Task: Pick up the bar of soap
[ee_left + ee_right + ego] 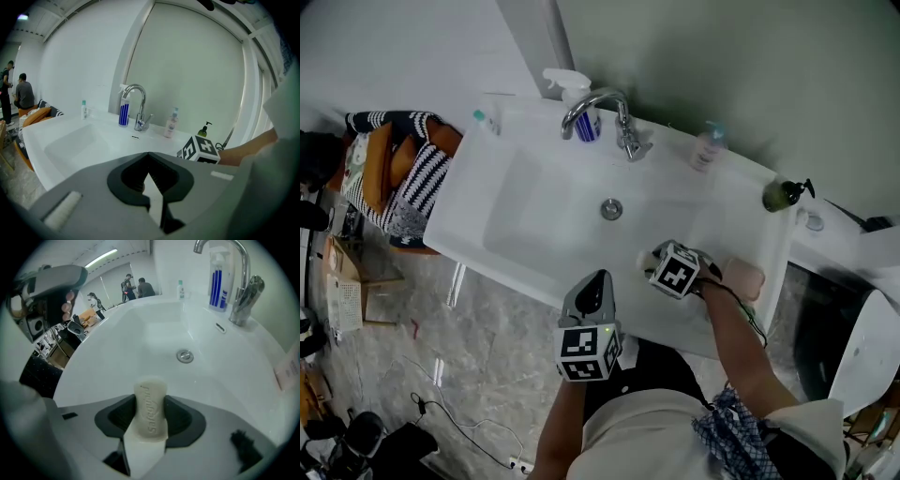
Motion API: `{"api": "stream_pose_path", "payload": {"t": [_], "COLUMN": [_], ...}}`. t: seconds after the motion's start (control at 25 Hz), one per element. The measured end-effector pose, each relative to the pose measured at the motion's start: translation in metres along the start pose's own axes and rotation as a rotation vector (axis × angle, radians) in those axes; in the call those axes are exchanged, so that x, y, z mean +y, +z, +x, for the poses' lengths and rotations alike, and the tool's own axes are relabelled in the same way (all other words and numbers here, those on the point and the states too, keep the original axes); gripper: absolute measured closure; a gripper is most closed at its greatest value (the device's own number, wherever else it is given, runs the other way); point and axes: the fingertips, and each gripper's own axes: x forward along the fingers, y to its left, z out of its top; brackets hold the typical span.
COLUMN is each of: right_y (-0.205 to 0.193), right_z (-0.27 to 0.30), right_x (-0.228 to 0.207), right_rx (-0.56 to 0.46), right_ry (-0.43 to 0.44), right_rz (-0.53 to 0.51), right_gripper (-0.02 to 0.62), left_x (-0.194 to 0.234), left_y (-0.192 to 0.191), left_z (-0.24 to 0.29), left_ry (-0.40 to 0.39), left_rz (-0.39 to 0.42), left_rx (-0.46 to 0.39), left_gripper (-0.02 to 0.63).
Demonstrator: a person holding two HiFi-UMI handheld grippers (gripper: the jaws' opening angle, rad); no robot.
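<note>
Soap (pixel 150 405), pinched edge-on in the right tongs (pixel 150 416) above the sink's (pixel 534 220) front right edge, could squirt out if slick or squeezed harder; left tongs (pixel 149 161) hang pressed together, empty.

Washroom: white sink (pixel 517 217), chrome faucet (pixel 625 122), pump bottle (pixel 782 195) on rim
</note>
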Motion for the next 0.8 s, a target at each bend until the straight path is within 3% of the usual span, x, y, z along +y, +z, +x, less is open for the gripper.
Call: {"api": "stream_pose_path", "payload": {"t": [0.12,0.28,0.8], "right_y": [-0.004,-0.014,-0.025], "right_z": [0.016,0.036,0.067], "right_x": [-0.001,0.0,-0.002], "right_rx": [0.024,0.063,0.093], "right_ry": [0.011,0.028,0.052], "right_rz": [0.008,0.01,0.019], "right_gripper": [0.397,0.397,0.397], "left_x": [0.006,0.014,0.023], "left_y": [-0.001,-0.004,-0.022], "left_z": [-0.003,-0.005,-0.002], "left_ry": [0.001,0.034,0.06], "left_rz": [-0.038,-0.007,-0.019], "left_rx": [-0.003,0.005,0.042], "left_gripper": [0.597,0.597,0.597]}}
